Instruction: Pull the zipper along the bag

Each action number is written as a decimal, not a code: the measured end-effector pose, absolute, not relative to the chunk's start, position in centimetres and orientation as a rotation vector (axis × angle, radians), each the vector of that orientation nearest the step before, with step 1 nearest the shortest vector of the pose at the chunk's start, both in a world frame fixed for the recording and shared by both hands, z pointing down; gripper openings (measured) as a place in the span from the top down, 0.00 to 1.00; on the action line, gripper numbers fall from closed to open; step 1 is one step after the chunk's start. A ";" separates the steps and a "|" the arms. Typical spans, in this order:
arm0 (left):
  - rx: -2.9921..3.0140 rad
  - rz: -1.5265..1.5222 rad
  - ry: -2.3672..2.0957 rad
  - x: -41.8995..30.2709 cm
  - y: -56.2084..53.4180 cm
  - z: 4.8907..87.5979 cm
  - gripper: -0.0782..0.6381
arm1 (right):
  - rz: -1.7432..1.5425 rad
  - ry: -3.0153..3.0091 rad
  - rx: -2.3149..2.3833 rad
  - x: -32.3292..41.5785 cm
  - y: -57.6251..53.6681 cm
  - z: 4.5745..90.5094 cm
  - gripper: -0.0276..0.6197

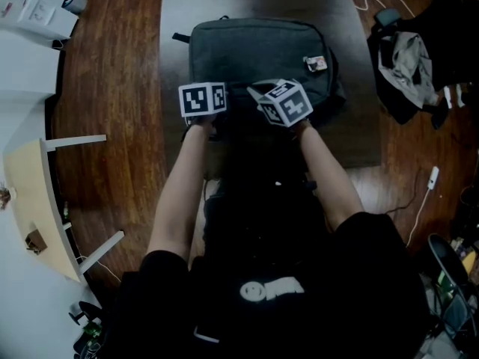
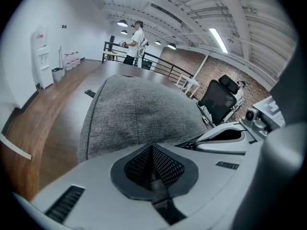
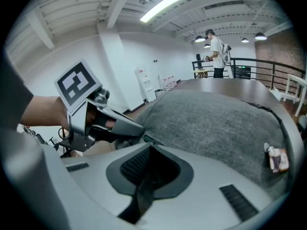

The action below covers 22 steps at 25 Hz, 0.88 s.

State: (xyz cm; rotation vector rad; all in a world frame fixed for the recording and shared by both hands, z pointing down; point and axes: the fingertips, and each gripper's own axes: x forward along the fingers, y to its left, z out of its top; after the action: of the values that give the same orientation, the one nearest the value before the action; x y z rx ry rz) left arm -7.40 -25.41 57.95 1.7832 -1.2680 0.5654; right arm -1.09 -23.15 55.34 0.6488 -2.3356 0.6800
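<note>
A grey fabric bag (image 1: 254,51) lies on a dark mat (image 1: 359,126), with a small tag (image 1: 316,63) near its right corner. Both grippers sit side by side at the bag's near edge. My left gripper (image 1: 202,105) is shut, and a fold of grey bag fabric shows between its pads (image 2: 152,150). My right gripper (image 1: 284,107) is shut too. A thin dark tab sits in its jaws (image 3: 149,150) and looks like the zipper pull. The bag (image 2: 139,114) fills the left gripper view, with the right gripper (image 2: 230,135) beside it. The right gripper view shows the bag (image 3: 216,123), the tag (image 3: 276,157) and the left gripper (image 3: 96,123).
Wooden floor (image 1: 112,88) surrounds the mat. A heap of dark clothing (image 1: 412,58) lies at the right, with a white cable (image 1: 426,185) below it. A pale tabletop (image 1: 37,200) stands at the left. A person (image 2: 134,42) stands far off, and an office chair (image 2: 218,99) is nearer.
</note>
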 end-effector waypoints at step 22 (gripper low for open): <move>1.733 0.524 -1.312 -8.0 -25.2 58.2 0.89 | 0.694 -2.392 0.591 0.6 -23.1 55.2 0.92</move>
State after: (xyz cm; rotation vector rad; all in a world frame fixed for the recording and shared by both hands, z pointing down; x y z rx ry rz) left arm -7.96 -25.21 58.17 1.7334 -1.3121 0.5237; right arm 0.63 -23.12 55.24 0.5907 -2.3920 0.6939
